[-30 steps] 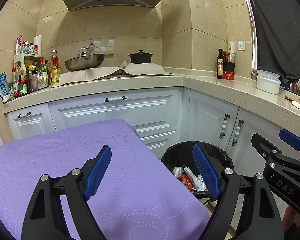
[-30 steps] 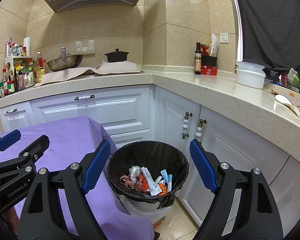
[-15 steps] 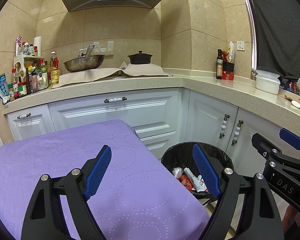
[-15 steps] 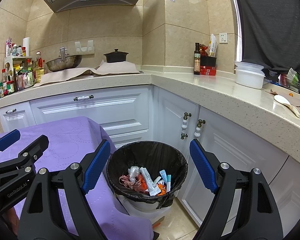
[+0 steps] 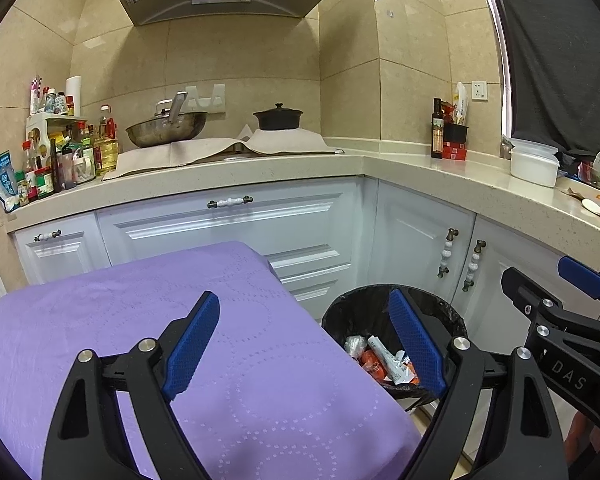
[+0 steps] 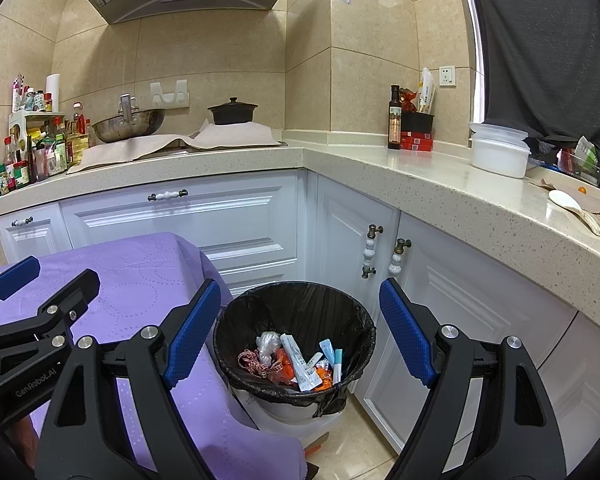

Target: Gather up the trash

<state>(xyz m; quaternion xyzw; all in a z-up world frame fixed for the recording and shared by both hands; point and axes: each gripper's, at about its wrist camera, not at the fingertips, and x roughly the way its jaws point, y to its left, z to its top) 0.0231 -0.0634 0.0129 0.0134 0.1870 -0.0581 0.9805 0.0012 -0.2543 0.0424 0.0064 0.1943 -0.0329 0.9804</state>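
A round bin lined with a black bag (image 6: 300, 308) stands on the floor in the cabinet corner. Several wrappers and other trash (image 6: 296, 360) lie inside it. My right gripper (image 6: 300, 286) hovers above the bin, open, with nothing between its blue pads. My left gripper (image 5: 303, 298) hangs over the right edge of the purple-covered table (image 5: 140, 300); its jaws are opening and hold nothing. In the left wrist view the bin (image 5: 360, 312) sits beyond the table's edge with trash (image 5: 380, 360) showing. Each gripper shows at the side of the other's view.
White cabinets (image 6: 228, 216) run under an L-shaped stone counter (image 6: 420, 176). On the counter stand a wok (image 6: 128, 124), a black pot (image 6: 232, 112), an oil bottle (image 6: 395, 118), a white tub (image 6: 498, 150) and a spoon (image 6: 572, 206). Tiled floor (image 6: 352, 448) surrounds the bin.
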